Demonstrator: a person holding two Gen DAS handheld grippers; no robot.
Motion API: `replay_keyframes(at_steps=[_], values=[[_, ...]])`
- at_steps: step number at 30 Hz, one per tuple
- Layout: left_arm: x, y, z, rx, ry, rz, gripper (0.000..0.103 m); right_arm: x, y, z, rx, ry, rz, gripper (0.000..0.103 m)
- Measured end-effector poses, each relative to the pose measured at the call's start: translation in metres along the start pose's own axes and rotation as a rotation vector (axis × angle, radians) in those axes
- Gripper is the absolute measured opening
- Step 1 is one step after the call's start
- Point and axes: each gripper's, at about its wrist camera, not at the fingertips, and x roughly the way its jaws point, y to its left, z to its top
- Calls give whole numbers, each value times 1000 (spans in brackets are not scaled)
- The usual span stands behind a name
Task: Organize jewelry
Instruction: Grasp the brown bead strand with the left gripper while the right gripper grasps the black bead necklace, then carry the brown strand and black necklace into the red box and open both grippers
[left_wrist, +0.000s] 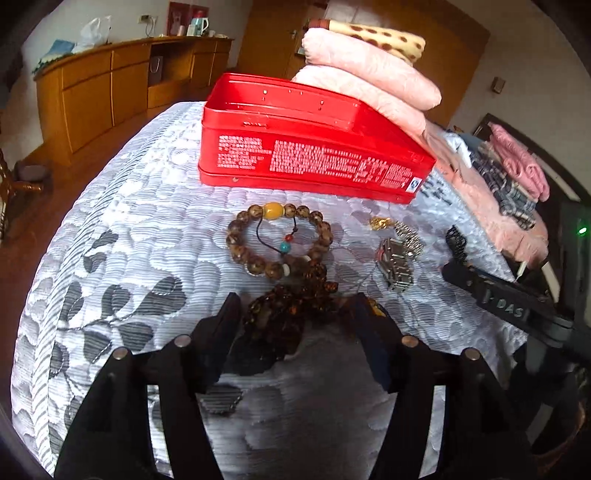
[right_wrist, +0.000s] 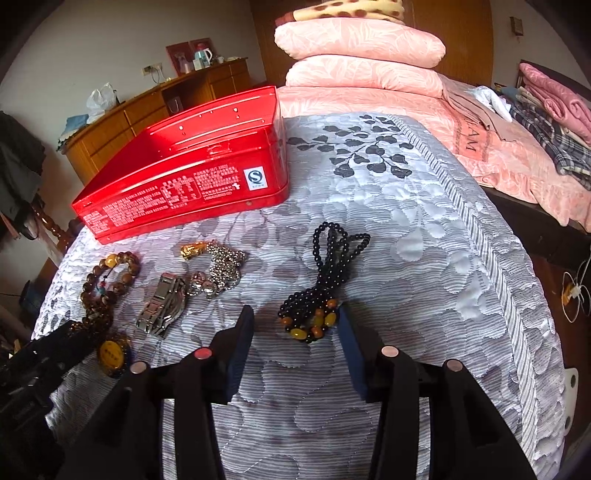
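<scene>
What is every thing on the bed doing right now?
red tin: open, no lid on, sitting on the quilt.
brown bead bracelet: lying flat, untouched.
amber bead string: bunched between left gripper, not pinched.
black bead necklace: lying between right gripper, not pinched.
metal watch: lying loose.

"S" sticker (white) on red tin (right_wrist: 207, 184)

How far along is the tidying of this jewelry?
Barely started: the red tin looks empty. The left tongs straddle a dark amber bead strand; the right tongs flank a black bead necklace. The brown bracelet, watch and silver chain wait on the bedspread.
</scene>
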Motion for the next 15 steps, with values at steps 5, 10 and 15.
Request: replay_keyframes(at_steps=[5,10,15], values=[[1,-2,1,13,-4,-21,26,-2,-7,0,33,-10,24,25],[-3,-2,-1,6,-18,-40,26,-12,-6,0,12,-40,66,19],[-18,-2,1,2,-55,-67,25,-27,-2,0,-4,-66,89,18]])
